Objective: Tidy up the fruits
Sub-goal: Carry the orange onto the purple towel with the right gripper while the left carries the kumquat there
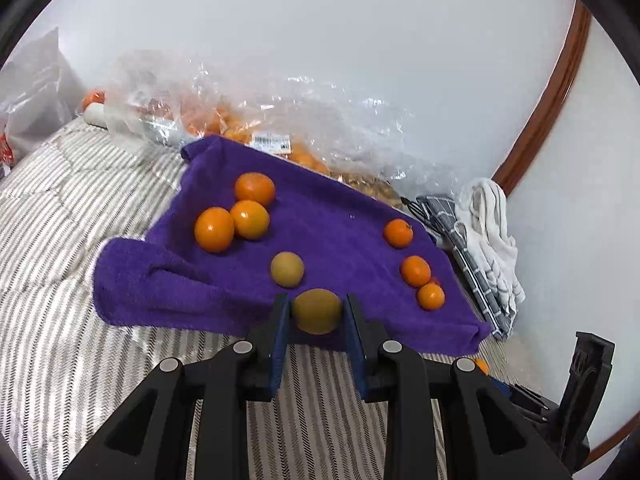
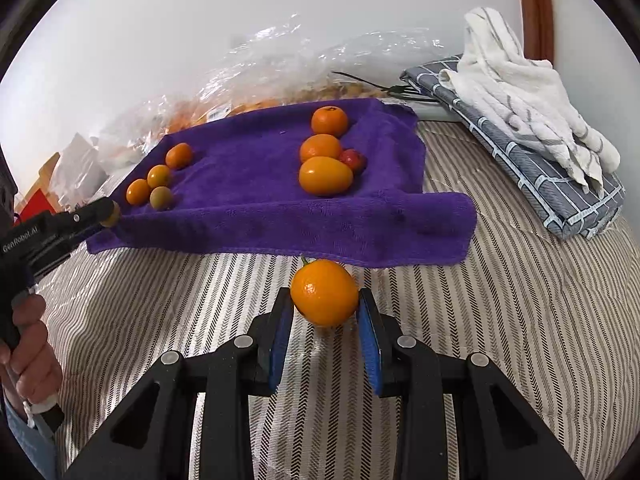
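We are sorting fruit onto the purple towel. Our right gripper is clamping an orange kumquat over the striped bedding; our left gripper is pinching a greenish-yellow kumquat at the towel's near edge.

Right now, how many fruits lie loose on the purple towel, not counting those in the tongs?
8. Three left oranges, a greenish fruit beside them; three right oranges, a small red fruit partly hidden behind. More may hide.
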